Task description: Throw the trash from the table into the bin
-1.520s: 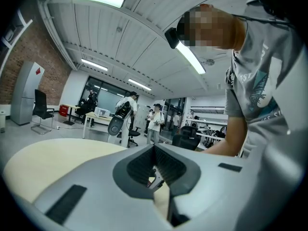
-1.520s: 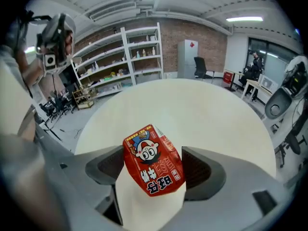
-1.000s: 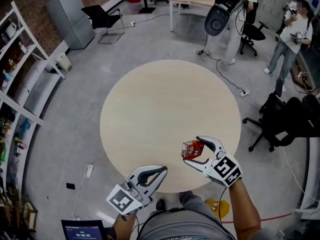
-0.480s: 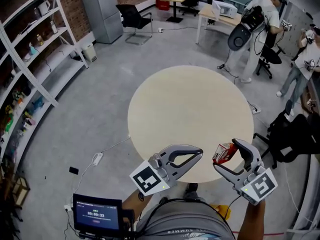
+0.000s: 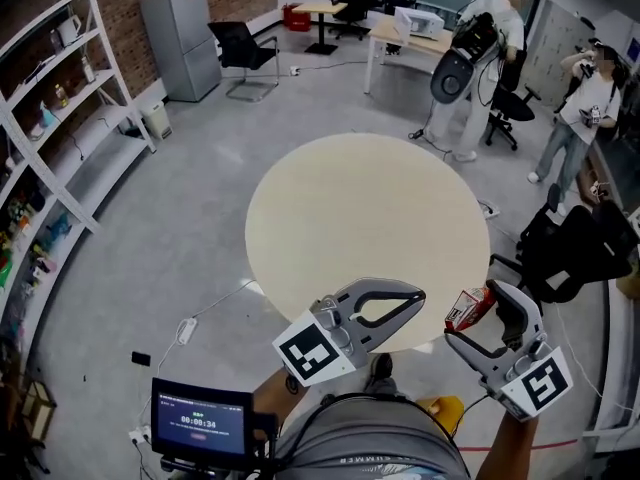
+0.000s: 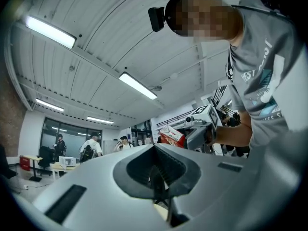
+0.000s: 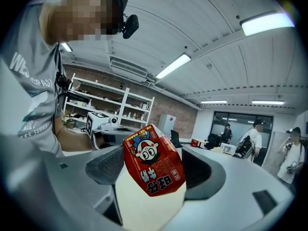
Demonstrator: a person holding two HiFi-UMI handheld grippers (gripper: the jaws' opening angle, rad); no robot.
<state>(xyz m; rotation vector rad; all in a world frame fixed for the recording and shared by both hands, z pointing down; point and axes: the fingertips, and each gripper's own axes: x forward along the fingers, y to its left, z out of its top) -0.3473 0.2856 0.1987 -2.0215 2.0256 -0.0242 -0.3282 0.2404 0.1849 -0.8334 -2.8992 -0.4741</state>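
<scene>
In the head view my right gripper (image 5: 473, 315) hangs just off the near right edge of the round beige table (image 5: 370, 208). It is shut on a small red drink carton (image 5: 466, 309). The right gripper view shows that carton (image 7: 153, 165) tilted between the two pads, with a cartoon face printed on it. My left gripper (image 5: 418, 294) is over the table's near edge, left of the right one, shut with nothing in it. In the left gripper view its jaws (image 6: 155, 150) meet, and the carton (image 6: 171, 136) shows beyond them. No bin is in view.
White shelving (image 5: 60, 118) lines the left wall, with a grey cabinet (image 5: 182, 38) and a black chair (image 5: 240, 53) behind. People stand at the back right near desks. A black office chair (image 5: 570, 253) is right of the table. A screen (image 5: 200, 423) sits low left.
Both grippers have risen. The right one carried the carton from above the table's near part out past its right edge. The left one came up beside it, over the near edge.
</scene>
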